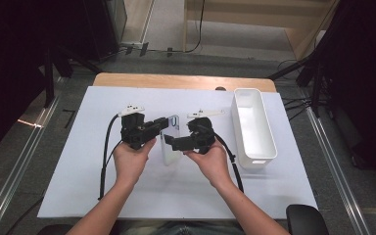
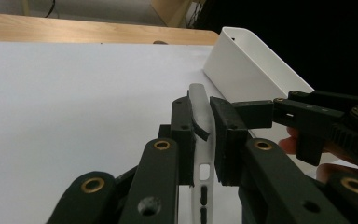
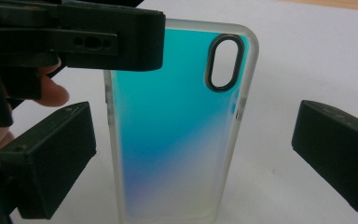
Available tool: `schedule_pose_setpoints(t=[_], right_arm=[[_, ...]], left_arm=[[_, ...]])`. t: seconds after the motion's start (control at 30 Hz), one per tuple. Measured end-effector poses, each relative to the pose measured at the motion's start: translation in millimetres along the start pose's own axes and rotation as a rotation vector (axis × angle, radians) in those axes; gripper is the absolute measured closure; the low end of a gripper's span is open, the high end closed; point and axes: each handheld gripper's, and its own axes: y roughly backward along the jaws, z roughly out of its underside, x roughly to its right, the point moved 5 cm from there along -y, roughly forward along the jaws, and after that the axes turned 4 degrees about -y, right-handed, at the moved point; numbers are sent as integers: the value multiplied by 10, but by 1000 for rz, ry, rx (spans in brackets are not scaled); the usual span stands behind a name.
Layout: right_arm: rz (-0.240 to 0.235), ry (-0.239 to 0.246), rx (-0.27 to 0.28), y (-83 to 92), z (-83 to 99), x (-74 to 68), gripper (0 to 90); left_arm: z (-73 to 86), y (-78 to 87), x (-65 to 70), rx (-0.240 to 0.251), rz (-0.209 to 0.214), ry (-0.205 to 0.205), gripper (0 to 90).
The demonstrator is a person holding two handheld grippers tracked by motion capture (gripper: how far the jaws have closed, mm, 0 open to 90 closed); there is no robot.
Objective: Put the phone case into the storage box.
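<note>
Currently I am holding a phone case [image 1: 170,142] up off the white mat [image 1: 78,181], between my two grippers, near the middle of the table. From the high view it reads as a pale, thin slab standing roughly on edge; its colour is hard to judge there.

My left gripper [image 2: 204,135] is clamped on the phone case: its own view looks along the case's edge, with both black pads pressed against the two faces and the frosted rim with its side cut-outs running down between them. That view also shows my right gripper [image 2: 256,114] coming in from the right, one jaw tip just beside the left gripper's right pad; I cannot tell if they touch.

The right gripper view gives what the others do not: the case's broad face, shaded turquoise to pale blue, with a frosted border and an oval camera opening at the upper right. Here the right gripper [image 3: 193,154] stands wide, one pad on each side of the case and clear of its edges.

A white bin [image 1: 253,128] sits on the mat to the right, well apart from the case.
</note>
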Motion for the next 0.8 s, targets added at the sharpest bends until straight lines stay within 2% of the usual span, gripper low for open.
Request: schedule_pose_setpoints(t=[0.17, 0.33, 0.8], right_arm=[[12, 2, 4, -29, -2, -17, 0], [4, -5, 6, -40, -13, -38, 0], [23, -13, 17, -84, -25, 4, 0]], left_arm=[[3, -6, 23, 3, 6, 15, 800], [15, -13, 42, -4, 11, 19, 800], [37, -30, 118, 0, 31, 33, 800]])
